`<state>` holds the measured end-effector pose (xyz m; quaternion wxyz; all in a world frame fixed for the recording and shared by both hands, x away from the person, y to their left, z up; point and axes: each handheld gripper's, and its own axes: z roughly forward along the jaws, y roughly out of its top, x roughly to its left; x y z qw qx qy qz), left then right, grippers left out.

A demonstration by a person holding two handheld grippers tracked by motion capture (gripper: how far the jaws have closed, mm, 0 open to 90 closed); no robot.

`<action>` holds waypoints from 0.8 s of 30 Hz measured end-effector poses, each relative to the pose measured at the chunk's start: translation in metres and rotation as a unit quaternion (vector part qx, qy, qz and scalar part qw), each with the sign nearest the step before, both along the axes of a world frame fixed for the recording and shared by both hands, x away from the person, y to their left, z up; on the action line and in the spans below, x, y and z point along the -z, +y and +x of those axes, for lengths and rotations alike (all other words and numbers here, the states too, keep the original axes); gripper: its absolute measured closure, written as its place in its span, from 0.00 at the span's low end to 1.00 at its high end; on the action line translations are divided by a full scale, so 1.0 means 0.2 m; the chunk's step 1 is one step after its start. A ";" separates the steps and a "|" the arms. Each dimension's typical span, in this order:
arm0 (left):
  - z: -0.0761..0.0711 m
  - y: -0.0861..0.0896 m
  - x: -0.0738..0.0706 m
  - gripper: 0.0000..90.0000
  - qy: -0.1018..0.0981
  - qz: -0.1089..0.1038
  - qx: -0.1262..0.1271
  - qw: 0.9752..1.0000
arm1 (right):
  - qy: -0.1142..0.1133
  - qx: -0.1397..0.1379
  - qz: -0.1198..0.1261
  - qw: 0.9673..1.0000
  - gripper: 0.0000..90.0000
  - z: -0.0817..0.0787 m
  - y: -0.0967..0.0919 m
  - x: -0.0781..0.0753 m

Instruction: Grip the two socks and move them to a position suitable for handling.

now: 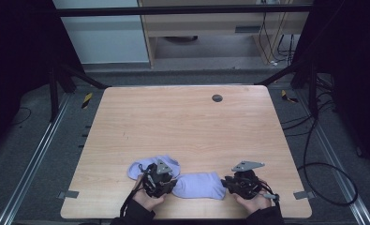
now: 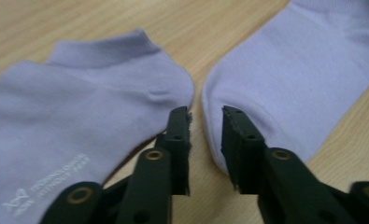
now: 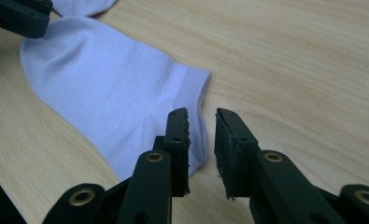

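- Two pale lilac socks lie flat on the surface (image 1: 182, 117), near my edge, w/ both hand-held grippers down at them.
- Right-hand sock (image 1: 199, 185) lies between the two hands, long axis running left-right across the surface. One end sits by the left hand-held gripper (image 1: 158, 180), the cuff end by the right hand-held gripper (image 1: 241, 182).
- Left-hand sock (image 1: 152, 166) lies just behind and to the left of the left hand-held gripper, partly under it in the high view. The two socks sit v. close at the left gripper, a thin strip of wood between them.
- Left hand-held gripper: released, jaws parted w/ a narrow gap, nothing pinched. In the left gripper view, one jaw tip is at the edge of the printed sock (image 2: 79, 116), the other over the rounded end of the second sock (image 2: 294, 79); bare wood shows between them.
- Right hand-held gripper (image 3: 202, 116): also released, small gap, no cloth in it. In the right gripper view, the sock's cuff (image 3: 126, 93) lies just left of and under the left jaw; the right jaw is over bare wood.
- My read: the middle sock spans hand to hand, so each gripper is nearest its own end of it. A two-end pick needs the right one shifted slightly onto the cuff, and the left one onto the rounded end and clear of the other sock.
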<state>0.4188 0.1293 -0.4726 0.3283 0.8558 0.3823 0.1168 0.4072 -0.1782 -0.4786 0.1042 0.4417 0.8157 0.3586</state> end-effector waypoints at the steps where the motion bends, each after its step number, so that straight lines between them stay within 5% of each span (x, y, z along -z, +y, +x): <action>1: 0.00 0.01 -0.01 0.72 -0.009 -0.006 -0.002 1.000 | -0.003 0.005 0.004 1.000 0.79 0.00 0.00 -0.01; 6: 0.02 0.10 -0.08 0.56 -0.040 -0.030 -0.033 0.998 | -0.035 0.012 0.012 0.999 0.73 0.02 0.01 -0.06; 16: 0.10 0.29 -0.11 0.50 -0.061 -0.034 -0.072 0.995 | -0.057 0.018 0.018 0.998 0.59 0.10 0.14 -0.12; 24: 0.13 0.52 -0.11 0.47 -0.065 -0.043 -0.128 0.989 | -0.062 0.012 0.026 0.998 0.53 0.17 0.30 -0.14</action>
